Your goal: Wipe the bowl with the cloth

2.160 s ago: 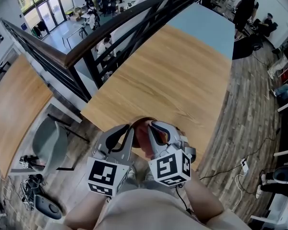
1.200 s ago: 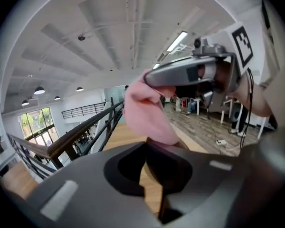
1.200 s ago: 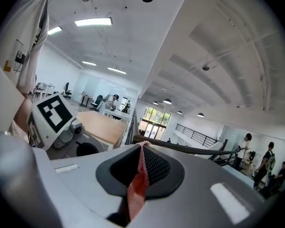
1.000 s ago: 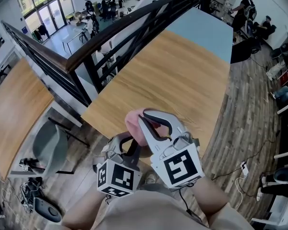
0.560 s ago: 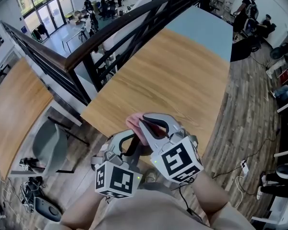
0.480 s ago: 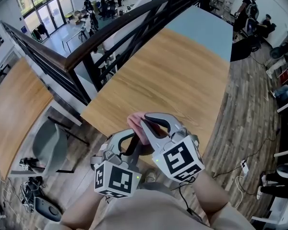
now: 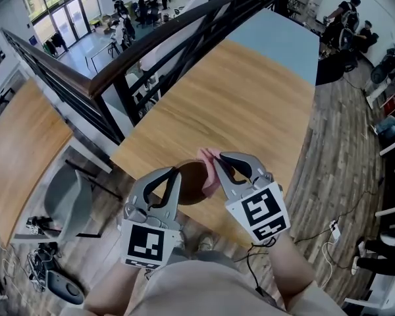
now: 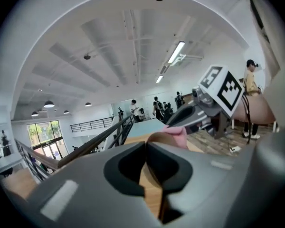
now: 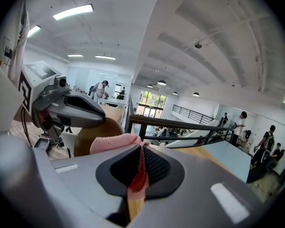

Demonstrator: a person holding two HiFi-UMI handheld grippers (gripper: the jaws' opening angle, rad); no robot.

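Observation:
Above the table's near edge in the head view hangs a brown wooden bowl (image 7: 191, 183), with my left gripper (image 7: 176, 174) shut on its left rim. The rim's thin wood (image 8: 149, 189) shows pinched between the jaws in the left gripper view. My right gripper (image 7: 218, 161) is shut on a pink cloth (image 7: 209, 167), which lies against the bowl's right rim. In the right gripper view the cloth (image 9: 115, 143) drapes out of the jaws toward the bowl (image 9: 88, 136), with the left gripper (image 9: 66, 106) behind it. The cloth (image 8: 176, 137) also shows in the left gripper view.
The long wooden table (image 7: 237, 97) stretches away ahead, its far end light blue. A black railing (image 7: 151, 45) runs along its left side over a lower floor. A grey chair (image 7: 69, 193) stands at the lower left. People stand at the far right.
The right gripper with the cloth has come off the top of the bowl to its right rim. The left gripper has moved up and left, and the bowl's dark inside now shows.

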